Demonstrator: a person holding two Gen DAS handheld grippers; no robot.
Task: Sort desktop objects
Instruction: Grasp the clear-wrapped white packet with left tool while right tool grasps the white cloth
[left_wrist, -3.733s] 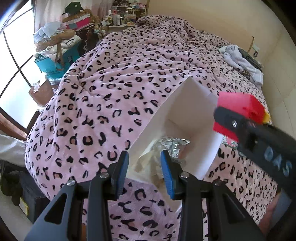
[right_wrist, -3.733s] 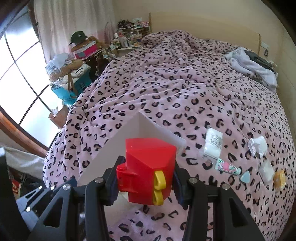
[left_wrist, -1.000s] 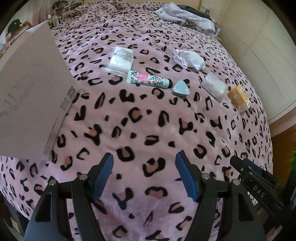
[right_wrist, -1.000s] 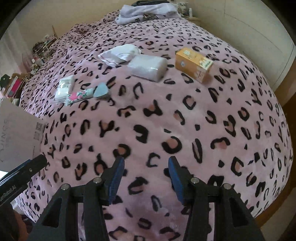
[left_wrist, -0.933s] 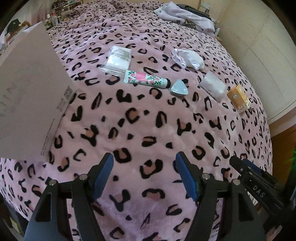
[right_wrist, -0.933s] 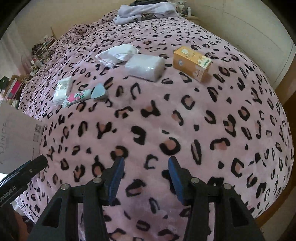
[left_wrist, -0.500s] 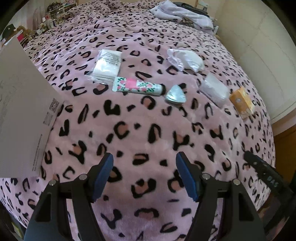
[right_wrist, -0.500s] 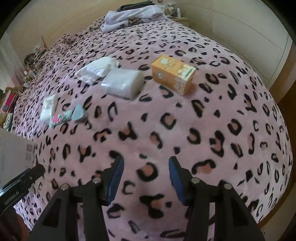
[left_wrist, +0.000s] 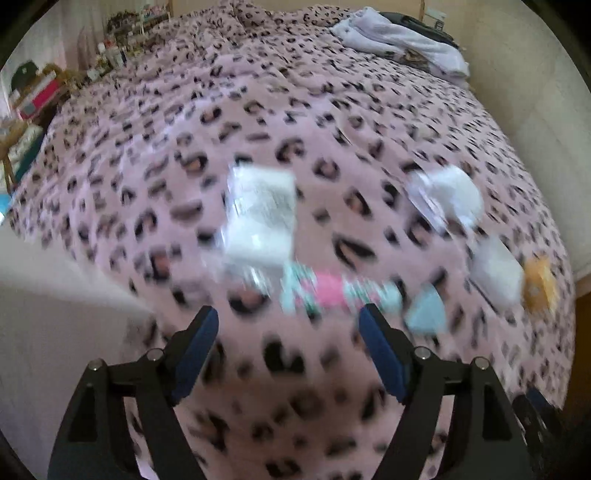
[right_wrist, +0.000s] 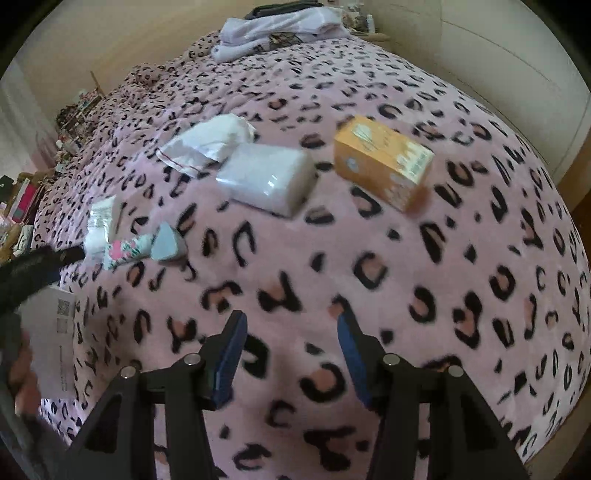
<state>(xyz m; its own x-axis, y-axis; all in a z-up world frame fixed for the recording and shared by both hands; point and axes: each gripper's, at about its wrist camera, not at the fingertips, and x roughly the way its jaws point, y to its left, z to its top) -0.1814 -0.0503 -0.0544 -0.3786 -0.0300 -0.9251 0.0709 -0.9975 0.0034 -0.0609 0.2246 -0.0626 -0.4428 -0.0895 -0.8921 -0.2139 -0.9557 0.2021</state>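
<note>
A: How are the two grippers held?

B: The left gripper is spread wide with nothing between its fingers; the same is seen of the right gripper, parted and empty above the leopard-print bed.

A: Where are the things to be sorted?

B: In the right wrist view a row is laid across the upper half of the frame: an orange carton at upper right, a white wrapped pack just left of it, a crumpled white pouch touching that pack. At middle left, a floral tube is seen with a pale blue wedge at its end and a clear packet beside it. A white box is seen at the lower left edge.

A: What could go wrong?

B: The left wrist view is heavily smeared, so the tube could be misjudged and nudged rather than caught. On soft bedding, a thing could be pressed down and slipped from. The wedge could be dragged along, since it sits against the tube.
</note>
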